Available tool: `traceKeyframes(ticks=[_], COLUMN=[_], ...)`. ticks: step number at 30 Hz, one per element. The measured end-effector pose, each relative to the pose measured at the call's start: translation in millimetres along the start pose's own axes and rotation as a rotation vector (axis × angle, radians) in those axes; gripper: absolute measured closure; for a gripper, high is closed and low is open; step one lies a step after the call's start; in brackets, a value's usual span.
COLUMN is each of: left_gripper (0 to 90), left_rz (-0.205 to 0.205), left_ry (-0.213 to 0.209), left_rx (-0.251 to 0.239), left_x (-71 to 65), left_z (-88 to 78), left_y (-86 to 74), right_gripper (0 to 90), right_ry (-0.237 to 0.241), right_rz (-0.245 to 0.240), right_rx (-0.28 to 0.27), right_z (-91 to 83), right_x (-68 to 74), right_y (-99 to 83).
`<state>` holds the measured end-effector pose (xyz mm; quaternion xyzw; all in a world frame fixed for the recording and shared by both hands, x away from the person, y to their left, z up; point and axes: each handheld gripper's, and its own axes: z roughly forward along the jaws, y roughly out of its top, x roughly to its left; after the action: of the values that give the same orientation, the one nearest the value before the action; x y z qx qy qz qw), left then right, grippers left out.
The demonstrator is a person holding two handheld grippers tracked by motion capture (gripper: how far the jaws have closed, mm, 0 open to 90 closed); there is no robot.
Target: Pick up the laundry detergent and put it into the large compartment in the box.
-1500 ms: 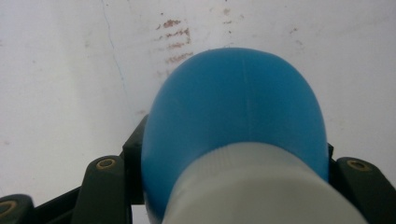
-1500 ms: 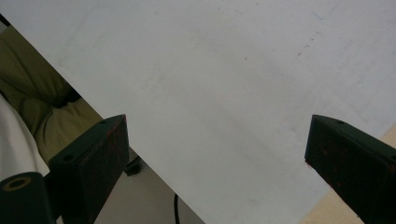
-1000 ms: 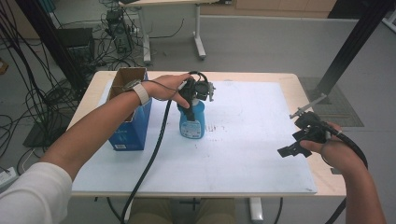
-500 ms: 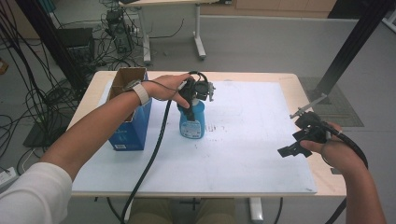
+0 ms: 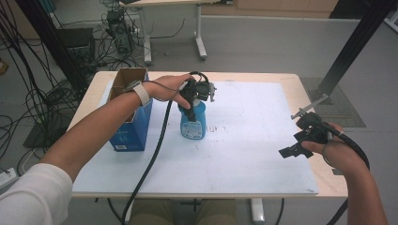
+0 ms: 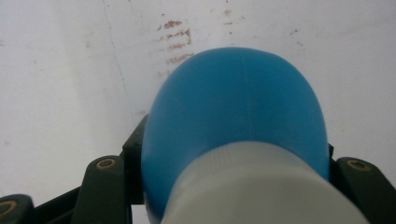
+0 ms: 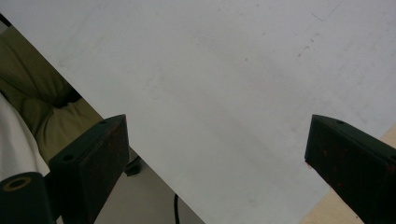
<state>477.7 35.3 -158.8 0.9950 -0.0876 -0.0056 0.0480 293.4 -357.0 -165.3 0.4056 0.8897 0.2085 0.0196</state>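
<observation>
Bottle (image 5: pixel 193 123), blue with white cap, upright on the white mat (image 5: pixel 234 159), near its far left part, just right of an open blue carton (image 5: pixel 127 126). Left gripper (image 5: pixel 196 90) comes down over it, jaws clamped at the neck, likely for a straight lift. Right gripper (image 5: pixel 300 143) hovers over the mat's right edge, well apart, jaws wide and empty, seemingly waiting.

Bottle (image 5: pixel 193 123) stands right of box (image 5: pixel 127 123) — both on table (image 5: pixel 263 84).
</observation>
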Motion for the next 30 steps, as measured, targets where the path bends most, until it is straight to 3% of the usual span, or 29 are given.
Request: traceKeyframes(ticks=[30], left_gripper=[39.8], left_rz=[-0.006], left_ry=[0.003], left_rx=[-0.006], left_x=[-1.6], left_z=[0.2], left_y=[-1.2], right_gripper=[6.4], right_ry=[-0.005], right_rz=[0.0], right_rx=[-0.006], right_z=[-0.7], right_x=[1.1], right_y=[-2.2])
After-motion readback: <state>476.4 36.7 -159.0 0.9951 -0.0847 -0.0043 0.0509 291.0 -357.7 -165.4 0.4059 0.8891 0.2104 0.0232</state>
